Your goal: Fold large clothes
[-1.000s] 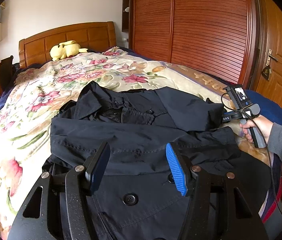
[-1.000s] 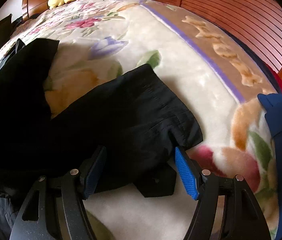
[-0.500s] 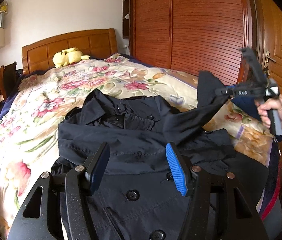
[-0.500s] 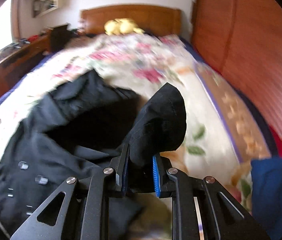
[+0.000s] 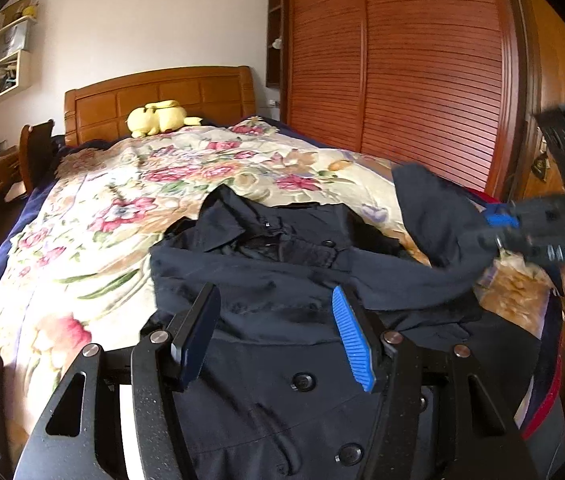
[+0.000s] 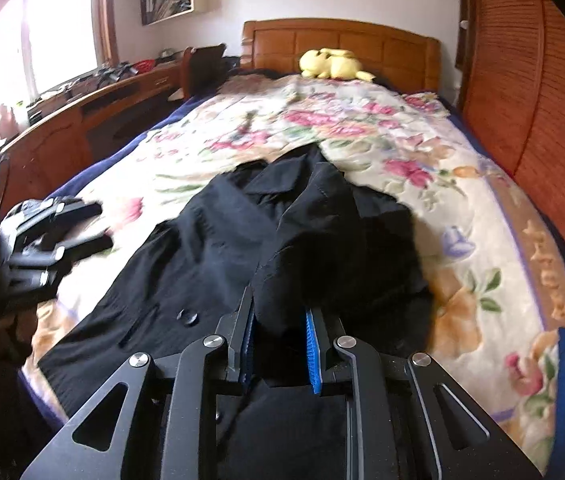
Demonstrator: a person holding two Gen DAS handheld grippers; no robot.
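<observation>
The dark coat lies spread on the bed (floral blanket). The right claw is clamped on its sleeve, lifted; the left claw hovers apart above the buttoned front.

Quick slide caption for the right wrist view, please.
Right tongs shut on the dark coat's sleeve, lifted over the coat spread on the floral bedspread.

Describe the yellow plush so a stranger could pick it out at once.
Find the wooden headboard at the far end of the bed. The plush lies against it on the floral blanket. It is the only yellow thing there, unlike the dark coat nearer the camera.
</observation>
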